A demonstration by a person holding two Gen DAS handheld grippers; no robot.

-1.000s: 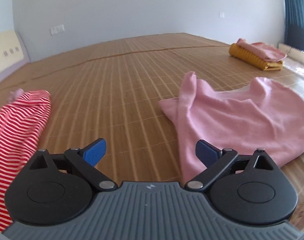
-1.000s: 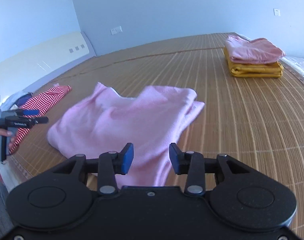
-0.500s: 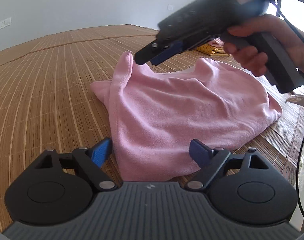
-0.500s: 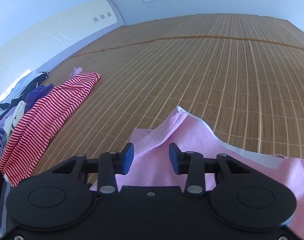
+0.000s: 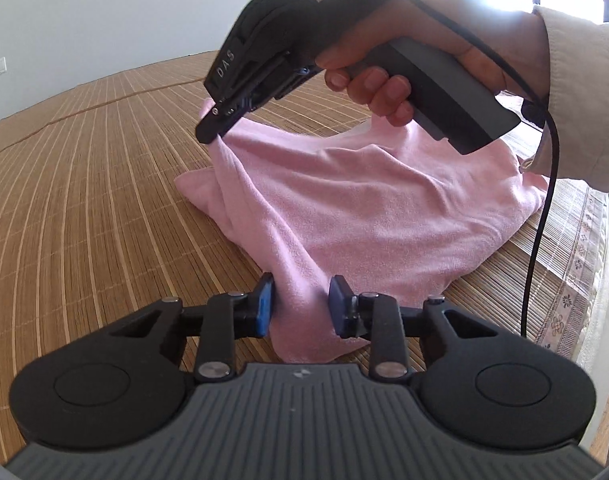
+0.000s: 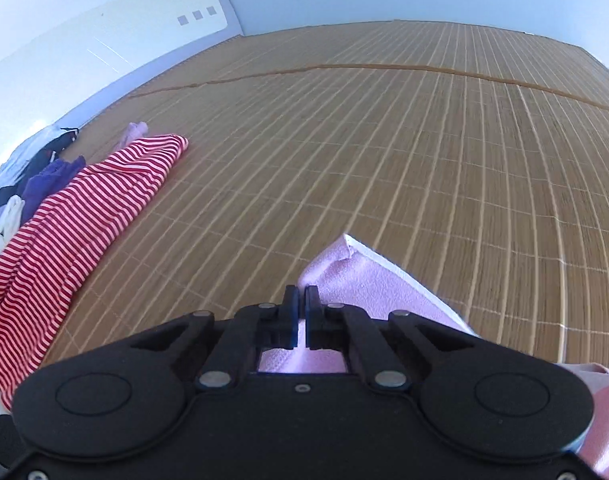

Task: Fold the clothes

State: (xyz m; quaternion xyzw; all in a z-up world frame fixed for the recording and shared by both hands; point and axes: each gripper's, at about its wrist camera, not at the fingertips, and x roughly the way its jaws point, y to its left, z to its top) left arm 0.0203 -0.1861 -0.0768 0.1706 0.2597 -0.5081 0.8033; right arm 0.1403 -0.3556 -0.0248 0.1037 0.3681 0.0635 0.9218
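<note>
A pink fleece garment (image 5: 384,208) lies rumpled on the bamboo mat (image 5: 84,200). My left gripper (image 5: 300,308) sits at its near hem, and a bunched fold fills the narrow gap between the blue pads (image 5: 264,308). My right gripper (image 5: 214,134), held by a hand (image 5: 376,88), pinches the far corner and lifts it off the mat. In the right wrist view, the right gripper (image 6: 301,300) has its jaws almost together, with pink garment (image 6: 364,280) caught between and under them.
A red-and-white striped garment (image 6: 76,224) lies on the mat at the left, next to a pile of mixed clothes (image 6: 24,176). A black cable (image 5: 544,200) hangs from the right gripper. The mat's patterned border (image 5: 576,264) runs along the right.
Both grippers went from open to closed on the pink garment. The left one moved in to the near hem, and the right one took the far corner and raised it.
</note>
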